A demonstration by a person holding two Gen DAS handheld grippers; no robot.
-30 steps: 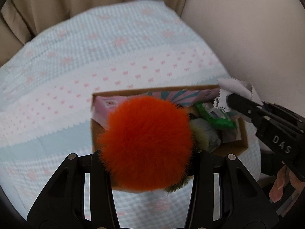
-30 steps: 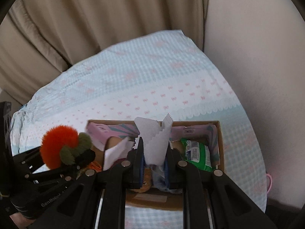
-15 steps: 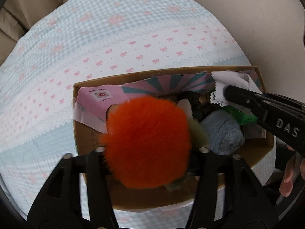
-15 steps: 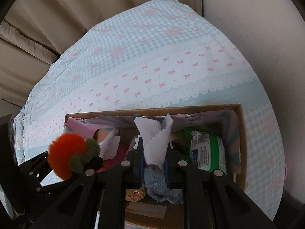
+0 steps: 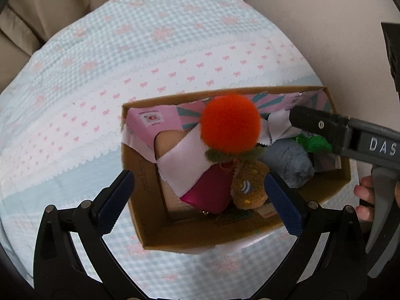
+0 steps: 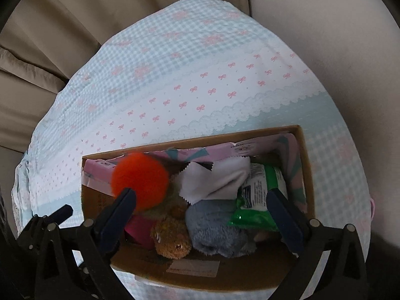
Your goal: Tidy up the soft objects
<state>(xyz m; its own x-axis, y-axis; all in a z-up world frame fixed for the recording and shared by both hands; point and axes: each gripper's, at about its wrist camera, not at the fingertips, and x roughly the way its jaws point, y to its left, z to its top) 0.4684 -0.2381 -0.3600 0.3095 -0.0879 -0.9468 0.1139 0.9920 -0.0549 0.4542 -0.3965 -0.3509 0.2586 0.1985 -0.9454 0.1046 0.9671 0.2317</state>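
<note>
Sitting in the brown cardboard box (image 5: pixel 155 227), the fluffy orange pompom (image 5: pixel 230 123) and white pinked-edge cloth (image 6: pixel 212 183) look stowed at twelve o'clock, both claws gaping empty.

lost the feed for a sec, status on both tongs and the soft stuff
Left tongs open, right tongs open, nothing held. Orange pompom and white cloth lie in the cardboard box. Nothing in the way.
</note>
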